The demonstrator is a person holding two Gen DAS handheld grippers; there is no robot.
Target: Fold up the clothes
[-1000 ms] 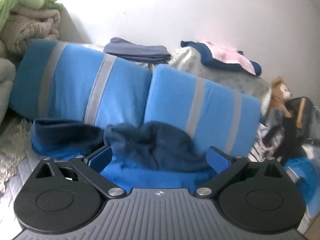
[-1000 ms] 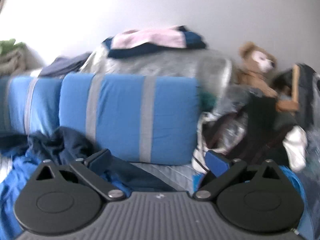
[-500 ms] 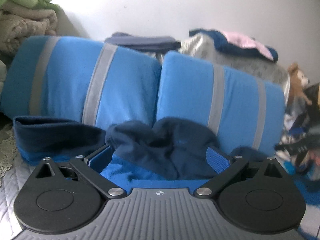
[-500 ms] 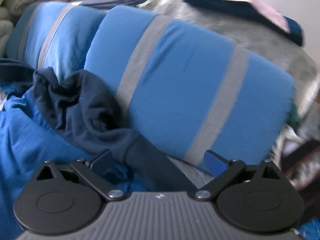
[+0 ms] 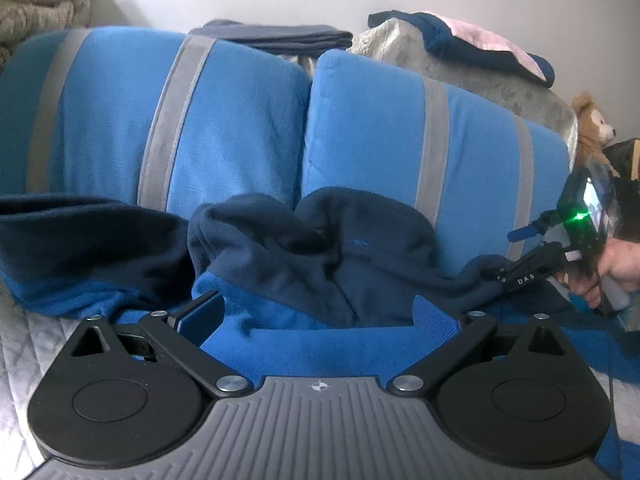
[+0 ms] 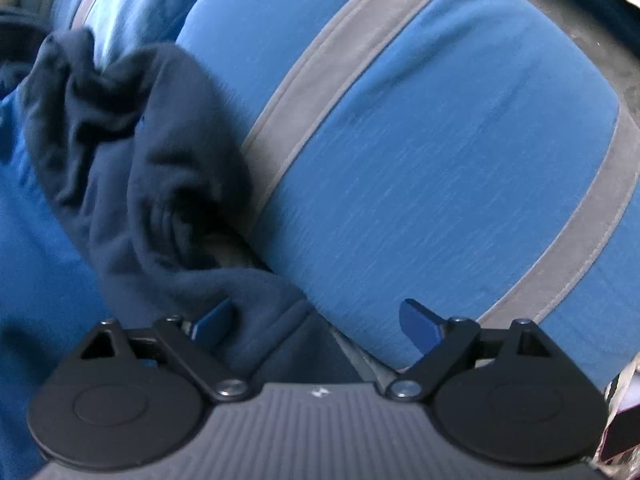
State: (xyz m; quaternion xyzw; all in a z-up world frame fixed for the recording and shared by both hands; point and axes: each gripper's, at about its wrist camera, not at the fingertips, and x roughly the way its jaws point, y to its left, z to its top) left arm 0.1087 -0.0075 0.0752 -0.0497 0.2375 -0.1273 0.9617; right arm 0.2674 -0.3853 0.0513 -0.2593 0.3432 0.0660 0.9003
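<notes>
A fleece garment lies crumpled on the bed, its navy hood leaning on two blue pillows and its bright blue body in front. My left gripper hangs open just over the blue body, with nothing pinched. At the right of the left wrist view, a hand holds my right gripper by the garment's navy edge. In the right wrist view, the right gripper is wide and its jaws are closing. A navy strip of fabric lies between them, but the pads do not press on it.
Two blue pillows with grey stripes stand right behind the garment. Folded clothes, a navy and pink piece and a teddy bear sit further back. Beige blankets are piled top left. Quilted bedcover shows lower left.
Both grippers have sunk closer to the garment. The right one rolled and swung left from the cluttered corner to the navy edge, and now shows at the right of the left view.
</notes>
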